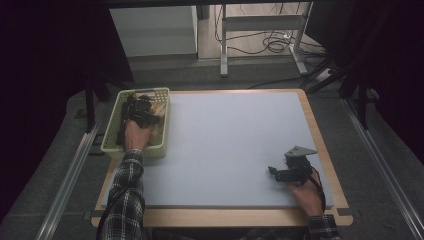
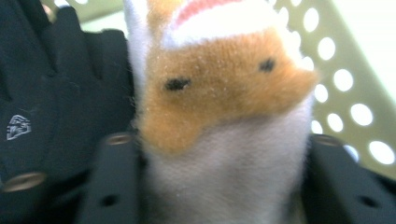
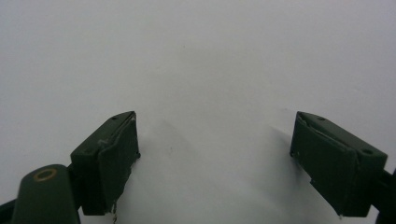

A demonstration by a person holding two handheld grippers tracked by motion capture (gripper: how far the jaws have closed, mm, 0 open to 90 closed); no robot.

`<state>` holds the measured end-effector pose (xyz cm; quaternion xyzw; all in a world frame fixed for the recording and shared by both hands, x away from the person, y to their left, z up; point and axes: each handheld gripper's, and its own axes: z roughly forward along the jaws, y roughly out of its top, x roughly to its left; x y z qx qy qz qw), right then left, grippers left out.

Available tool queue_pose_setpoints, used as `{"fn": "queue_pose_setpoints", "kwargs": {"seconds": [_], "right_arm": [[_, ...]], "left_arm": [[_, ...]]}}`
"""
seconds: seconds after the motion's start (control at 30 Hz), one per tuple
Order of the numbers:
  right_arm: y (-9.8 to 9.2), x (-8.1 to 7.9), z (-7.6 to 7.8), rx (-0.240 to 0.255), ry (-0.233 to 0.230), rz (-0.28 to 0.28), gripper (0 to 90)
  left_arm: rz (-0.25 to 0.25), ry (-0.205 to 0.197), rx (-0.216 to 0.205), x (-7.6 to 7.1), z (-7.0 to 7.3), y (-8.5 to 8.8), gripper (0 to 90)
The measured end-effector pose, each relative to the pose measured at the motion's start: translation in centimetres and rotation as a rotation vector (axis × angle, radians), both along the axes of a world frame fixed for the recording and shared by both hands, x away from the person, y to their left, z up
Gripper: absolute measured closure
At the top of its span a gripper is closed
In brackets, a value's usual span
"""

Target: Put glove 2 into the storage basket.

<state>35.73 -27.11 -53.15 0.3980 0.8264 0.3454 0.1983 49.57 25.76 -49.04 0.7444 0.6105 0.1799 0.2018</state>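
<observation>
A white sock with an orange face pattern (image 2: 219,93) lies between the two black jaws of my left gripper (image 2: 212,149), which flank it on either side without visibly squeezing it. In the high view the left gripper (image 1: 139,108) reaches down into the pale green perforated basket (image 1: 112,122) at the table's left edge, with light fabric (image 1: 159,108) beside it. A black glove (image 2: 56,93) lies to the left of the sock in the basket. My right gripper (image 1: 273,171) rests low over the white mat near the front right, its jaws (image 3: 215,144) wide apart with nothing between them.
The basket's holed wall (image 2: 345,93) stands close on the right of the left gripper. A white mat (image 1: 225,140) covers the wooden table (image 1: 330,165). Desk legs and cables (image 1: 270,42) are on the floor beyond the far edge.
</observation>
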Motion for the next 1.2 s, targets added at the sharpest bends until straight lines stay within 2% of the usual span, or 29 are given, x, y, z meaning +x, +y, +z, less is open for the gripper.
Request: {"fn": "queue_pose_setpoints", "kwargs": {"seconds": [0.03,0.13,0.2,0.23,0.4,0.43,0.63,0.67,0.7,0.8,0.83,0.93,1.03,1.2], "right_arm": [[0.0,0.0,0.0,0.000,0.000,0.000,14.9],[0.0,0.0,0.0,0.000,0.000,0.000,15.0],[0.0,0.0,0.0,0.000,0.000,0.000,14.9],[0.0,0.0,0.0,0.000,0.000,0.000,15.0],[0.0,0.0,0.0,0.000,0.000,0.000,14.9],[0.0,0.0,0.0,-0.001,0.000,0.000,14.9],[0.0,0.0,0.0,-0.001,0.000,0.000,15.0],[0.0,0.0,0.0,-0.001,0.000,0.000,14.9],[0.0,0.0,0.0,-0.001,0.000,0.000,14.9],[0.0,0.0,0.0,-0.001,0.000,0.000,14.9],[0.0,0.0,0.0,-0.001,0.000,0.000,14.9],[0.0,0.0,0.0,0.000,0.000,0.000,15.0],[0.0,0.0,0.0,0.000,0.000,0.000,15.0],[0.0,0.0,0.0,0.000,0.001,0.000,15.0]], "left_arm": [[-0.001,0.015,-0.008,0.1,-0.1,0.1,33.6],[-0.009,0.040,-0.038,0.1,-0.2,0.3,19.1],[-0.010,0.048,-0.042,-0.1,-0.2,0.5,14.1],[-0.013,0.040,-0.056,-0.4,0.1,0.9,11.2],[-0.023,0.003,-0.092,-1.1,0.9,1.7,10.9],[-0.031,-0.020,-0.112,-1.5,1.4,1.9,10.9],[-0.053,-0.052,-0.125,-2.4,2.5,2.4,10.6],[-0.055,-0.052,-0.125,-2.4,2.5,2.5,13.5],[-0.043,-0.037,-0.101,-2.5,2.3,2.8,25.4],[-0.022,-0.023,-0.091,-2.4,2.0,3.1,47.5],[-0.011,-0.018,-0.096,-2.3,1.7,3.4,47.5],[-0.005,0.027,-0.098,-1.9,1.1,3.7,62.6],[-0.003,0.066,-0.102,-1.3,0.6,3.5,69.7],[-0.027,0.117,-0.102,-0.4,0.0,2.2,74.1]]}}
